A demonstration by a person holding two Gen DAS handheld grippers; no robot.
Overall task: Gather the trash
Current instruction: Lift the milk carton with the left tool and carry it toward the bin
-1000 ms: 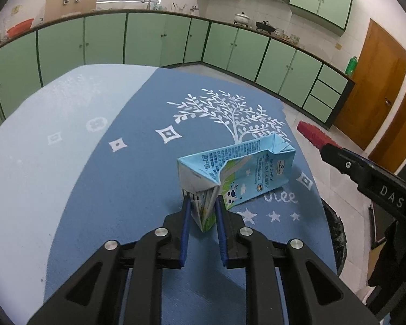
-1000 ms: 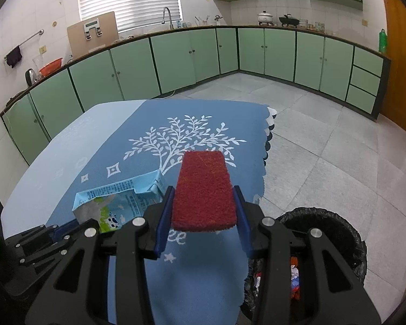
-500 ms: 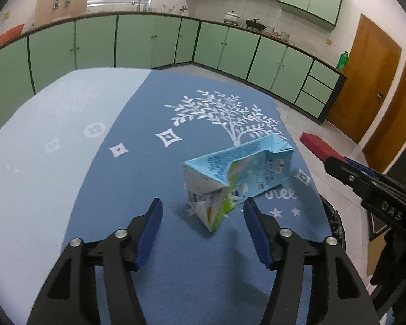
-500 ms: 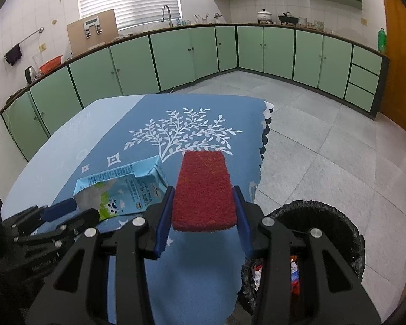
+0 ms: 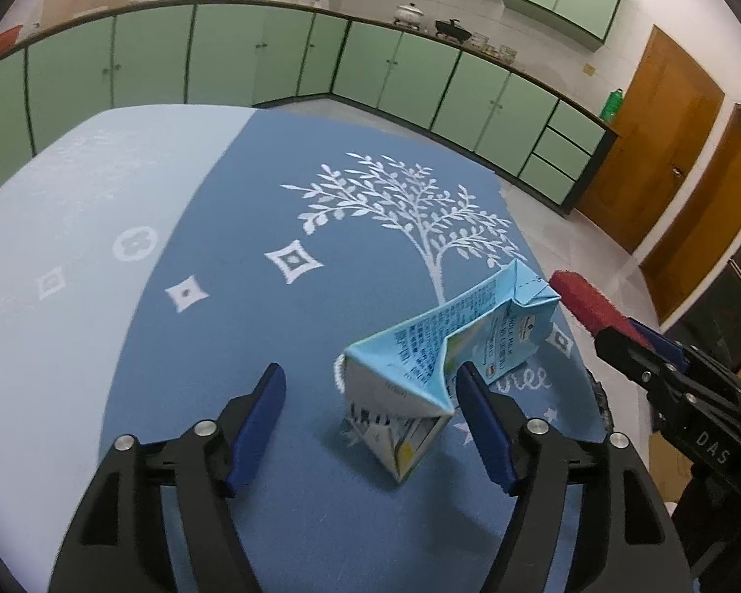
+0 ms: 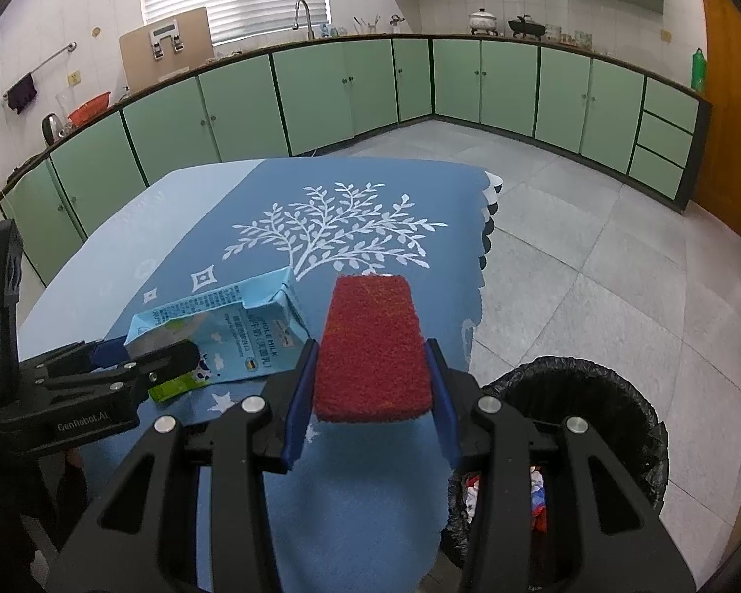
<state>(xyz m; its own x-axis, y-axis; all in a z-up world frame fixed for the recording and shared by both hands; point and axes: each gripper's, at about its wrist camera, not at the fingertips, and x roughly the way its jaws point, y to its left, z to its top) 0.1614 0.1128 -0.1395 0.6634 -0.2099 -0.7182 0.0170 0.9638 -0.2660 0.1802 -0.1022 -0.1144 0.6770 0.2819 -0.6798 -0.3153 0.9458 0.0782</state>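
From the left wrist camera I see my left gripper (image 5: 370,385) with its jaws opening. One crumpled blue milk carton (image 5: 449,351) lies on the blue tablecloth (image 5: 271,188) between them; the right pad looks close against the carton's edge, though I cannot tell if it touches, and the left pad stands clear. At the right edge, one red sponge (image 5: 585,304) sticks out of my other gripper.

From the right wrist camera, my right gripper (image 6: 370,385) is clamped on that one red sponge (image 6: 373,346). The carton (image 6: 227,331) lies to its left on the table. One black-lined trash bin (image 6: 583,390) stands on the floor at lower right, with some litter inside.
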